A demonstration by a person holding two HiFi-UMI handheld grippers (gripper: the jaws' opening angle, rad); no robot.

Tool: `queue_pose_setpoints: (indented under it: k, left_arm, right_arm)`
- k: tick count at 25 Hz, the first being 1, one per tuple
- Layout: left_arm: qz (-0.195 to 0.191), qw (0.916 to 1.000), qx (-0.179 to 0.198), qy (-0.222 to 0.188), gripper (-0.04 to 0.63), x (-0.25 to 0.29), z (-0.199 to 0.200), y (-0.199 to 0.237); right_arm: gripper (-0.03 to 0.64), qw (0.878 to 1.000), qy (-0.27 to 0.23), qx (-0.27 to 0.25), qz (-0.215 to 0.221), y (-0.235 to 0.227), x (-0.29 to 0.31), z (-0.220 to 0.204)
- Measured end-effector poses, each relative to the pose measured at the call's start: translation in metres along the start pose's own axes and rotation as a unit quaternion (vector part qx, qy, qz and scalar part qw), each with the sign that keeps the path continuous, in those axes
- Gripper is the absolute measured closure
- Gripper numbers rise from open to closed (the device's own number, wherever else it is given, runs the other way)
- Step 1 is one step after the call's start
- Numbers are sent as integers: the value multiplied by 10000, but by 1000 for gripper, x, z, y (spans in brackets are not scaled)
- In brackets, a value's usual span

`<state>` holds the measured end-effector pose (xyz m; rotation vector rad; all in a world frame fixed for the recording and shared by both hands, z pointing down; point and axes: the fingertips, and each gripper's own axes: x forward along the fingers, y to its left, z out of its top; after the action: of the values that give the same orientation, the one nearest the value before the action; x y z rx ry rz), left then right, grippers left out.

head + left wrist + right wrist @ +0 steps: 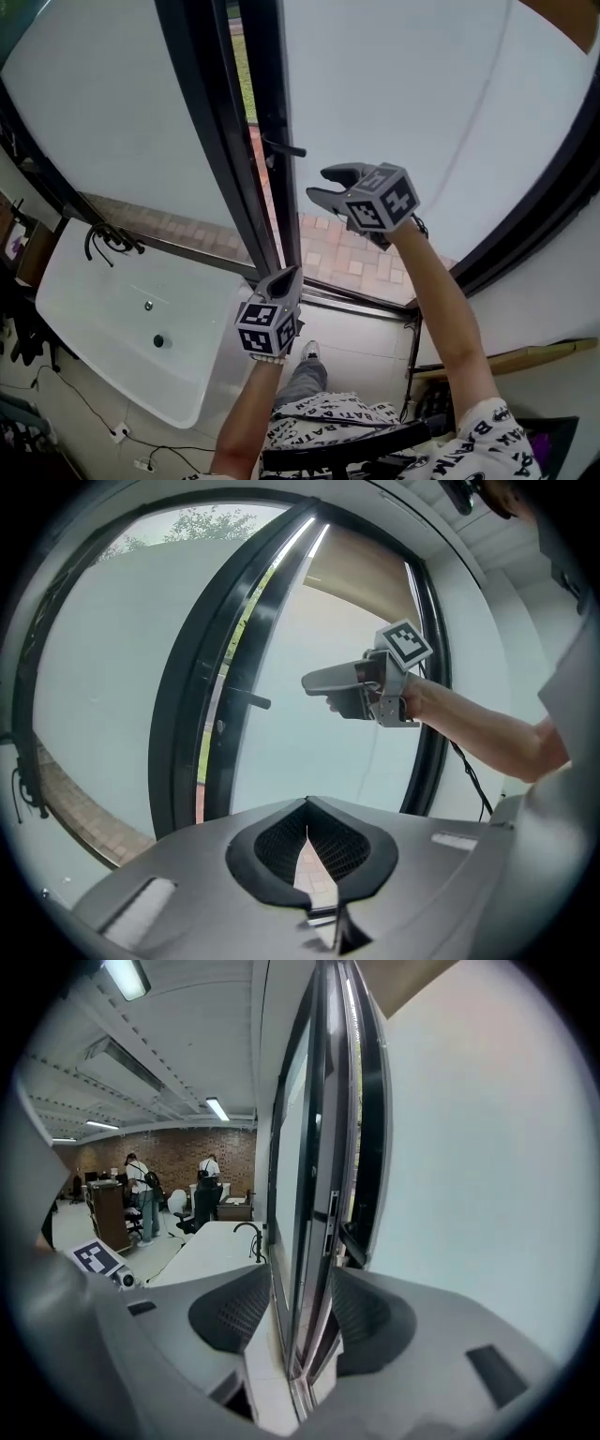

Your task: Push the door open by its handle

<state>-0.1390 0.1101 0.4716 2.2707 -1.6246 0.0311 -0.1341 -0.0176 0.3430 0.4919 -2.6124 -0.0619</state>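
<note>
A dark-framed glass door stands slightly ajar beside one fixed glass pane. Its single handle, a short black lever, sits on the door's frame edge, long axis roughly level, pointing right across the glass. The right gripper hovers just below and right of the handle, not touching it, fingers spread wide and empty. The left gripper hangs lower by the frame's foot, fingers closed together on nothing. One white worktop with a black tap lies left.

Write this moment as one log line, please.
door ajar | handle untouched | right claw open, beside handle | left claw shut, empty, low
</note>
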Motion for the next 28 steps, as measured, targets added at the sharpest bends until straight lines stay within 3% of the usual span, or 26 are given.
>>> queue_pose_setpoints:
  k: [6,12,18,28]
  left_arm:
    - [74,9999,-99,-12,609,27,21,37]
    - [171,9998,-26,28,609,61,37,68]
    - [422,9989,-175,144,611,93,49,94]
    - [120,9994,-256,178,611,123,61,97]
  right_arm:
    - [399,9981,380,-445,-204,-50,54,24]
    - [399,9926,947,-758,-37,-75,109,21]
    - [399,9815,1535,-1125,220,-68,147,13]
    - [441,9641,2153,-1447,566,-54,173,0]
